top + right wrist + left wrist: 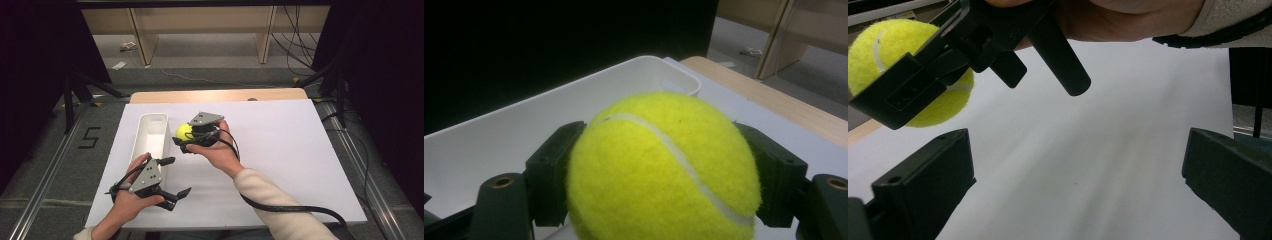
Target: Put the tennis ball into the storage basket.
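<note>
- My right claw (186, 137) holds the tennis ball (183, 131) tight, just beside the white bin (150, 137).
- My left claw (175, 176) stands wide, with nothing inside, over the worktop (280, 150).

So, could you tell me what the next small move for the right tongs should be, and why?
Probably carry the tennis ball a little further over the white bin, then open. The right tongs are shut on the ball, which sits just beside the bin's rim rather than above its hollow. The left tongs stand open, holding nothing.
</note>
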Tool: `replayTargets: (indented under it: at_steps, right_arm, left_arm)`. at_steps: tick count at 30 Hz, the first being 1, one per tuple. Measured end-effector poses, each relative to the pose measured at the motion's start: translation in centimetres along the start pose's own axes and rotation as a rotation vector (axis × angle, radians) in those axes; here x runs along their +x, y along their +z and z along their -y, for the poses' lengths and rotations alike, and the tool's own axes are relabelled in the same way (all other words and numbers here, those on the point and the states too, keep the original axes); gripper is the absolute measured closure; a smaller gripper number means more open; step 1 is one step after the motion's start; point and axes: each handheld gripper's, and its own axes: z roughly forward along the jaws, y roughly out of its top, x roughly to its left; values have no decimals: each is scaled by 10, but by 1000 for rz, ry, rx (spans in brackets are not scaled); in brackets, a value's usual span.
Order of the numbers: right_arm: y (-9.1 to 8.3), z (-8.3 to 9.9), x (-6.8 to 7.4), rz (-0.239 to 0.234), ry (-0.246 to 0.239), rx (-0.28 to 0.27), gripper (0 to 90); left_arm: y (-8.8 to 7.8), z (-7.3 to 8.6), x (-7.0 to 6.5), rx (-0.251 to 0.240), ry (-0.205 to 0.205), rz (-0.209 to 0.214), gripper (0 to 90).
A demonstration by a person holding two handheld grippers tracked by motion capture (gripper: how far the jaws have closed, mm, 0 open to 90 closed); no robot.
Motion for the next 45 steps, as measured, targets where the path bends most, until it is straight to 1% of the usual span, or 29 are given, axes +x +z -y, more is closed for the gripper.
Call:
replayTargets:
  at_steps: [17, 24, 32, 45]
  right_arm:
    - [9, -5, 6, -15, -13, 2, 267]
    - [9, -5, 6, -15, -13, 7, 267]
    - [10, -10, 7, -14, -20, 1, 267]
    - [15, -13, 7, -17, -24, 9, 267]
  left_arm:
    - [0, 0, 0, 1, 2, 0, 0]
    - [0, 0, 0, 2, 4, -2, 0]
    - [0, 0, 0, 3, 1, -1, 0]
    - [0, 0, 0, 3, 2, -1, 0]
